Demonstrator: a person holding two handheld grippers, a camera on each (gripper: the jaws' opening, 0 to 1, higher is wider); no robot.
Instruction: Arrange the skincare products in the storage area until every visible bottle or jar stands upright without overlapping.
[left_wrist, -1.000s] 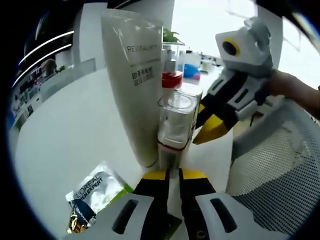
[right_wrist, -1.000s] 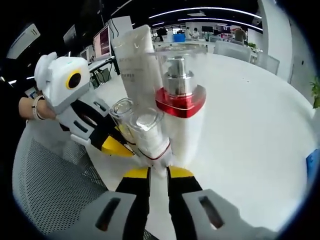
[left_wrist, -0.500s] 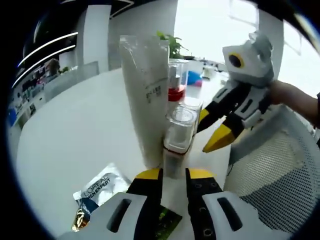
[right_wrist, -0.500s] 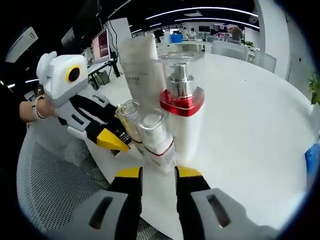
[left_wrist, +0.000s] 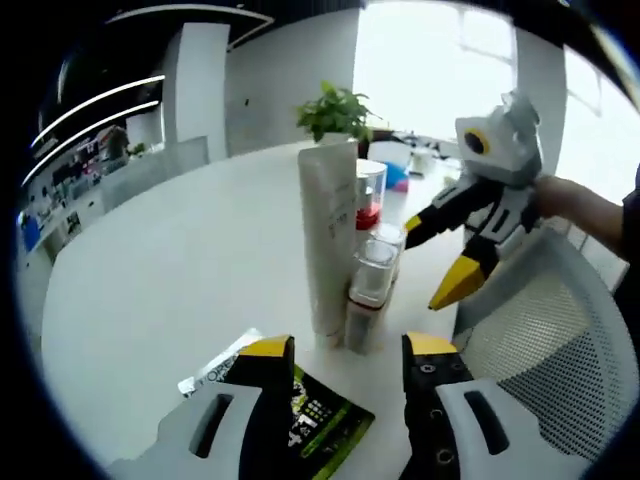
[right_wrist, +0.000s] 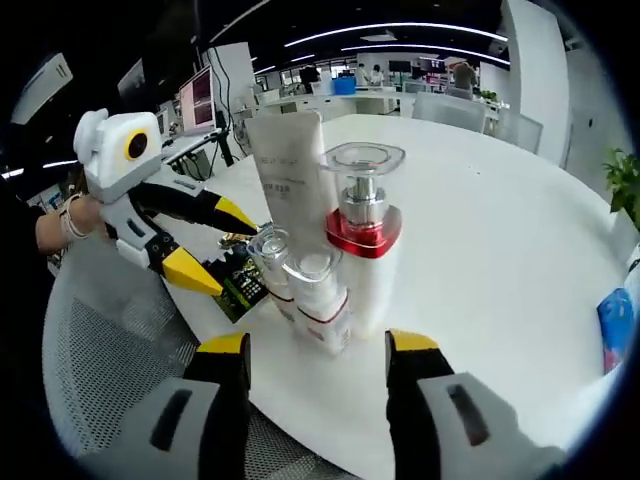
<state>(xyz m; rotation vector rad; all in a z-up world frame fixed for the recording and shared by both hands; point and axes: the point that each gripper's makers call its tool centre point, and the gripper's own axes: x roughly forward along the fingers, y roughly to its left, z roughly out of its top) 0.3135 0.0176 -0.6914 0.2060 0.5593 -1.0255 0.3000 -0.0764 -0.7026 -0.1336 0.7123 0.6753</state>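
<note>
Bottles, left gripper view: a tall white tube (left_wrist: 328, 240), a red-collared pump bottle (left_wrist: 369, 196) and two small clear-capped bottles (left_wrist: 368, 296) stand upright, bunched and touching, on the white table (left_wrist: 160, 260) just ahead of my left gripper (left_wrist: 340, 350), jaws spread and holding nothing; a green packet (left_wrist: 320, 425) lies between those jaws, and my right gripper (left_wrist: 440, 262) hangs open at the right, beside a mesh chair (left_wrist: 545, 330).

Right gripper view: the same cluster stands near the table edge (right_wrist: 520, 250) — tube (right_wrist: 288, 175), pump bottle (right_wrist: 362, 240), small bottles (right_wrist: 318, 300) in front — my right gripper (right_wrist: 318, 350) wide open and clear of them, left gripper (right_wrist: 205, 245) open at left over the packet (right_wrist: 237, 285).
</note>
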